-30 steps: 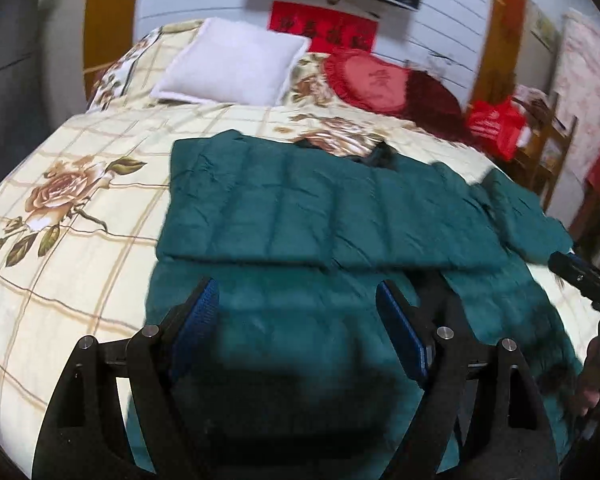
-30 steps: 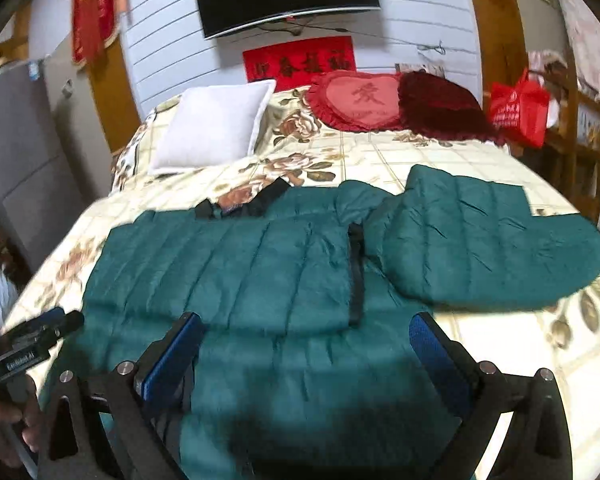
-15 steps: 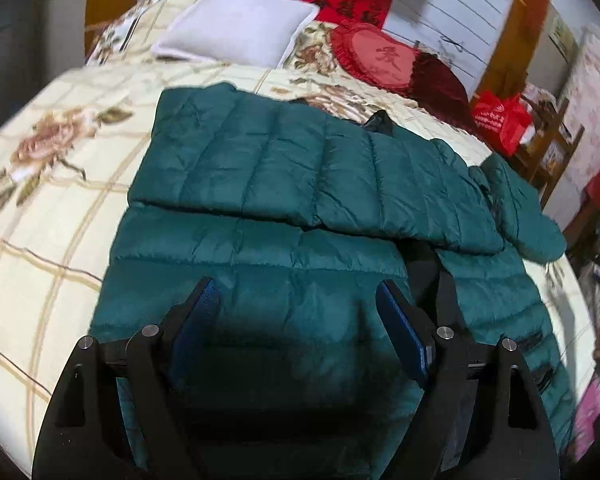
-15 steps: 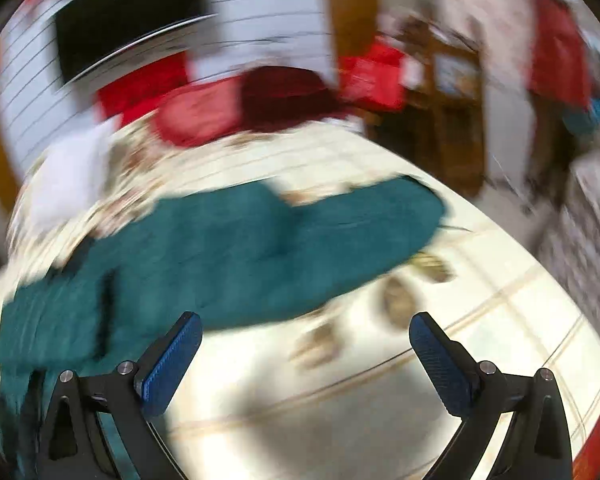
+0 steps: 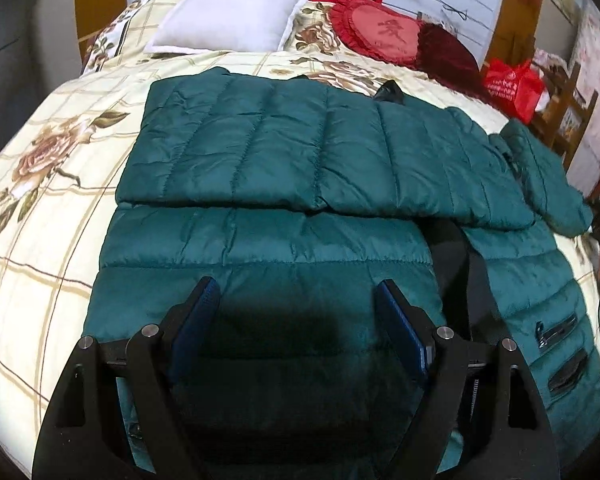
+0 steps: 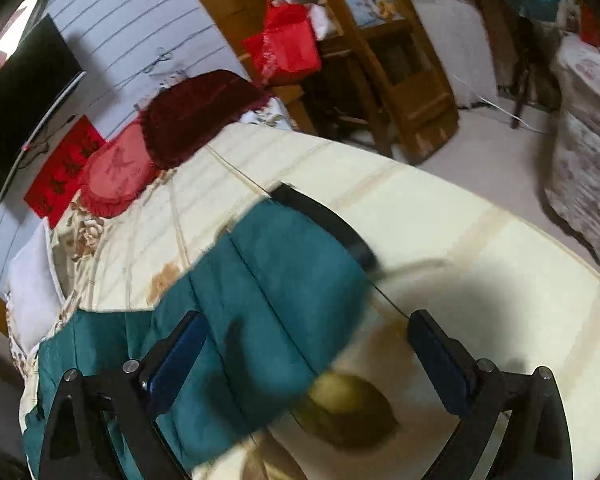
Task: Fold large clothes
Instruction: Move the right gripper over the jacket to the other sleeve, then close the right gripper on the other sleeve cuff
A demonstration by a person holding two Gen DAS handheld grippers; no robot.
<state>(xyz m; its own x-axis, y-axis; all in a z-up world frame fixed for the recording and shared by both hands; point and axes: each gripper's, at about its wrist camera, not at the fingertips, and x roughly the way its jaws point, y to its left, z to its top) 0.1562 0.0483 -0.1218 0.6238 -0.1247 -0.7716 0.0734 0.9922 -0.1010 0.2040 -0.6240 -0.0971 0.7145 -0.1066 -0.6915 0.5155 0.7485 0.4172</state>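
Observation:
A dark green quilted down jacket point(image 5: 284, 168) lies spread on the floral bed cover, one sleeve folded across its chest. My left gripper point(image 5: 298, 304) is open and empty, hovering just above the jacket's lower body. The other sleeve point(image 6: 276, 280) stretches out to the right, ending in a black cuff point(image 6: 340, 228). My right gripper point(image 6: 306, 332) is open and empty, just above that sleeve near its end. The sleeve also shows at the right of the left wrist view point(image 5: 548, 180).
The bed cover point(image 5: 40, 220) is cream with a rose print. A white pillow point(image 5: 232, 12) and red cushions point(image 5: 380, 32) lie at the head. A red bag point(image 6: 288, 40) and a wooden chair point(image 6: 384, 68) stand beside the bed, near its right edge point(image 6: 500, 208).
My left gripper moved forward and lower over the jacket body. My right gripper swung right, away from the jacket body, and came down over the outstretched sleeve. Both stayed open.

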